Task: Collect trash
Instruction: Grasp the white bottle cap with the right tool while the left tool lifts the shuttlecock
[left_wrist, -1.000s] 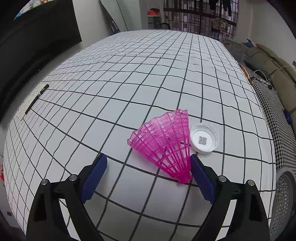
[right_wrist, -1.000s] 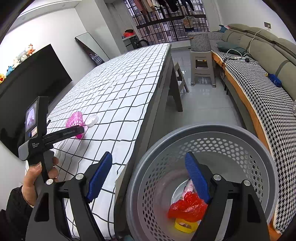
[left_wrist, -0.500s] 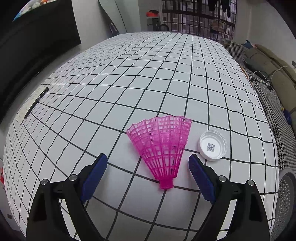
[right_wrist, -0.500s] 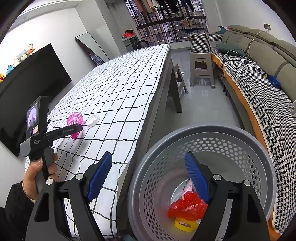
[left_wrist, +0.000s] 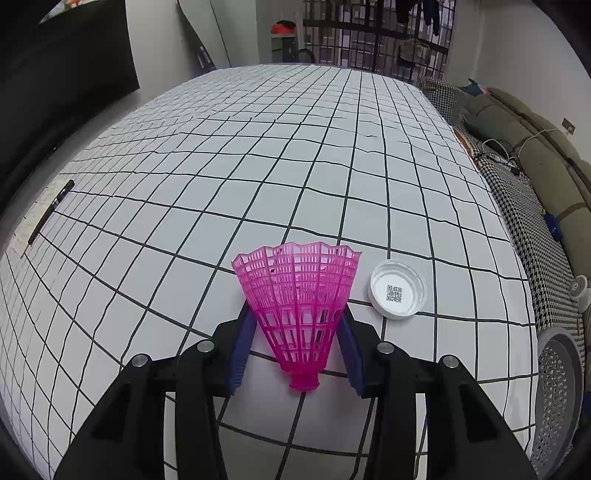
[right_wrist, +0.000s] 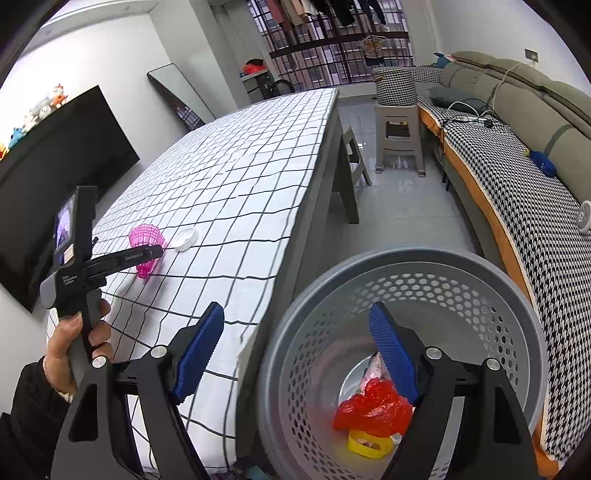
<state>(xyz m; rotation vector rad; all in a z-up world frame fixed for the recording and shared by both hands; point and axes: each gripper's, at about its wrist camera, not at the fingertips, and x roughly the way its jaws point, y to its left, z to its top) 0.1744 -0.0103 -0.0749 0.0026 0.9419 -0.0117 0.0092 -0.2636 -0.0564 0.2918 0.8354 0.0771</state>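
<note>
Lying cork-end toward the camera, pink shuttlecock (left_wrist: 297, 306) pinched by left gripper (left_wrist: 297, 325); right gripper (right_wrist: 295, 350) spread.

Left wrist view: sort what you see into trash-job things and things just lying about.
Job:
pink shuttlecock skirt, between the left gripper pads
white cap beside it
grey basket, right of the table

Lying about:
black pen near the table's left edge
sofa
cables on the sofa
</note>
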